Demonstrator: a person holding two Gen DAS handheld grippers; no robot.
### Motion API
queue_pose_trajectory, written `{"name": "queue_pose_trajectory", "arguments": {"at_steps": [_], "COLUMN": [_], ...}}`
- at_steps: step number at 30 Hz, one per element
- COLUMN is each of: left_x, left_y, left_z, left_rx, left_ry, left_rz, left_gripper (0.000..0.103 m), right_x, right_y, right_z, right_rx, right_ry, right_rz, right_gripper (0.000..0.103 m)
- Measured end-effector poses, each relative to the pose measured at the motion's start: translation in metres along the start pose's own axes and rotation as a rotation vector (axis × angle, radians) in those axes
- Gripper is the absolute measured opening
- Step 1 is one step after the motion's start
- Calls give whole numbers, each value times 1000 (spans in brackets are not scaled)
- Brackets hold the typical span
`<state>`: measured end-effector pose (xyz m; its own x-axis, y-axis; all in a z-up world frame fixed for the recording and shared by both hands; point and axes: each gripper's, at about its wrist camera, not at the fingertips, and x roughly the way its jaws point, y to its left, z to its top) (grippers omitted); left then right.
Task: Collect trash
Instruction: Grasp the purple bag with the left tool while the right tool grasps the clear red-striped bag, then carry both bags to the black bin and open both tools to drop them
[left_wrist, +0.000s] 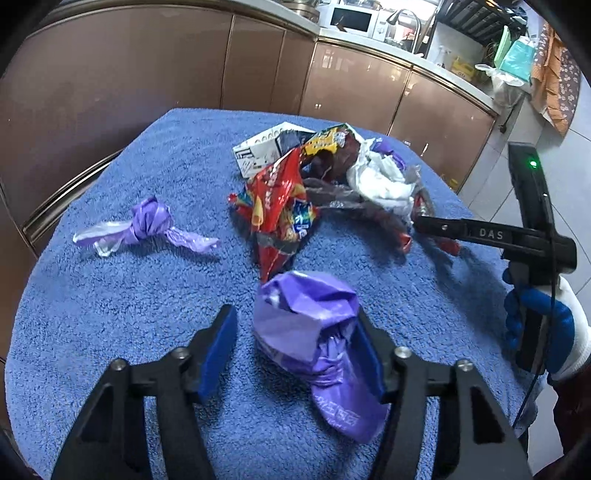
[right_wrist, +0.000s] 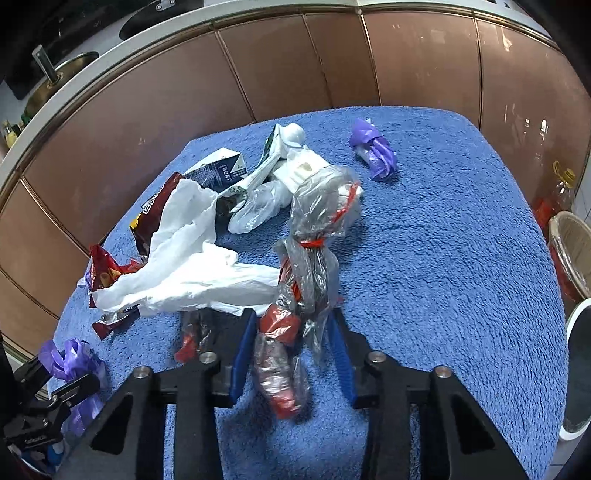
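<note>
Trash lies on a blue towel-covered table (left_wrist: 110, 302). In the left wrist view my left gripper (left_wrist: 299, 332) is open around a crumpled purple bag (left_wrist: 314, 332), which leans on the right finger. A knotted purple bag (left_wrist: 147, 225) lies to the left. A red snack wrapper (left_wrist: 277, 206), a white carton (left_wrist: 258, 151) and white plastic (left_wrist: 380, 177) are piled ahead. In the right wrist view my right gripper (right_wrist: 293, 332) is open around a clear bag with red ties (right_wrist: 306, 280). White plastic (right_wrist: 184, 258) and another purple bag (right_wrist: 375, 151) lie beyond.
Brown cabinet doors (right_wrist: 258, 81) curve behind the table. A counter with a microwave (left_wrist: 354, 18) runs at the back. A basket (right_wrist: 572, 251) and a white bin rim (right_wrist: 576, 369) stand at the table's right. My gloved right hand (left_wrist: 546, 332) shows in the left view.
</note>
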<state>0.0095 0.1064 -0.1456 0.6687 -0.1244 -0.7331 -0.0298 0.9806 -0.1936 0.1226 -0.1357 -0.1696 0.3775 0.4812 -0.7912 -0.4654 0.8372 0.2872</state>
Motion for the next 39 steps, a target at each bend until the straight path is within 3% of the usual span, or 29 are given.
{"name": "queue_pose_trajectory", "arguments": {"at_steps": [2, 10, 16, 20, 26, 30, 39], "left_x": [2, -13, -38, -42, -23, 1, 104], "left_y": [2, 1, -25, -59, -153, -246, -443], "left_z": [0, -1, 10, 28, 70, 97, 122], "left_rx": [-12, -41, 30, 99, 251, 395, 630], "left_ry": [11, -4, -48, -51, -26, -21, 64], "left_rz": [-11, -16, -25, -80, -204, -284, -407], "left_gripper": [47, 41, 40, 40, 40, 40, 43], "right_x": [-5, -47, -88, -122, -161, -174, -170], "right_y": [-4, -6, -15, -38, -115, -181, -298], "right_z": [-3, -26, -36, -45, -67, -90, -114], "right_rx": [13, 6, 31, 84, 232, 347, 502], "right_ry": [-5, -66, -142, -207, -272, -281, -237], "right_rz": [9, 38, 35, -7, -149, -293, -460], "right_gripper": [22, 20, 20, 20, 20, 20, 20]}}
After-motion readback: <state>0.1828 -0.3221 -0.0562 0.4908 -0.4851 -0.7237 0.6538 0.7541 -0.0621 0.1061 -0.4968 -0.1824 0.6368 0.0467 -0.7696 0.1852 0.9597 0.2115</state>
